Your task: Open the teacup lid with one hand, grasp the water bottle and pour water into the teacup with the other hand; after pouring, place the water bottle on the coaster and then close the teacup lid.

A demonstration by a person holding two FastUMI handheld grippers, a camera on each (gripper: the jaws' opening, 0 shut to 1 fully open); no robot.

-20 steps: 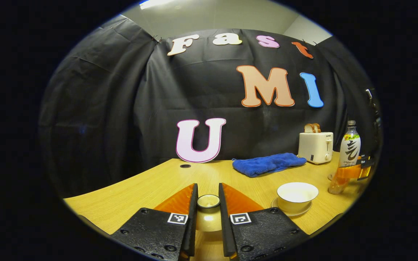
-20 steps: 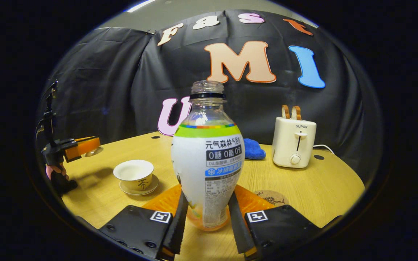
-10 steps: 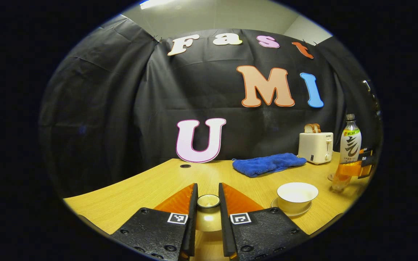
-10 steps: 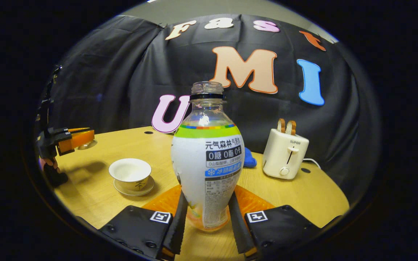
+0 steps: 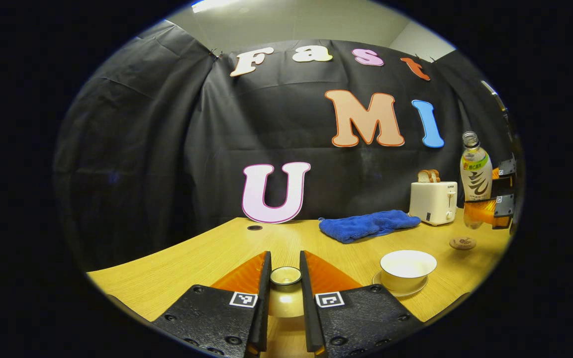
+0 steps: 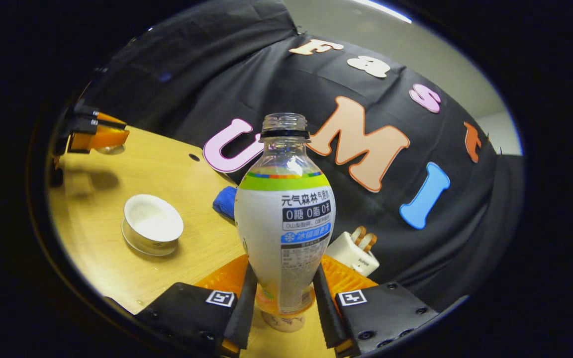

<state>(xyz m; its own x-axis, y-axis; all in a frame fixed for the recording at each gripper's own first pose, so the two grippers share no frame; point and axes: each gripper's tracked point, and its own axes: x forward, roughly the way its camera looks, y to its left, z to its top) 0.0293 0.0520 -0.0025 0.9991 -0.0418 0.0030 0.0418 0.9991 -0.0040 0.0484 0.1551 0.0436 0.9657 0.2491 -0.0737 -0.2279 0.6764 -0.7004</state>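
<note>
Water bottle (image 6: 284, 223) risen off coaster (image 5: 462, 243), tilting toward teacup (image 6: 152, 223); right tongs (image 6: 282, 298) clamp it. Left tongs (image 5: 285, 283) grip lid (image 5: 285, 276) above counter (image 5: 207, 258).

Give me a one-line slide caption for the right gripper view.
Right gripper clamps the uncapped bottle, lifted and tipped toward the open teacup on the table.

teacup (image 5: 408, 268) on its saucer (image 5: 400, 290), toaster (image 5: 433, 202) behind.
</note>
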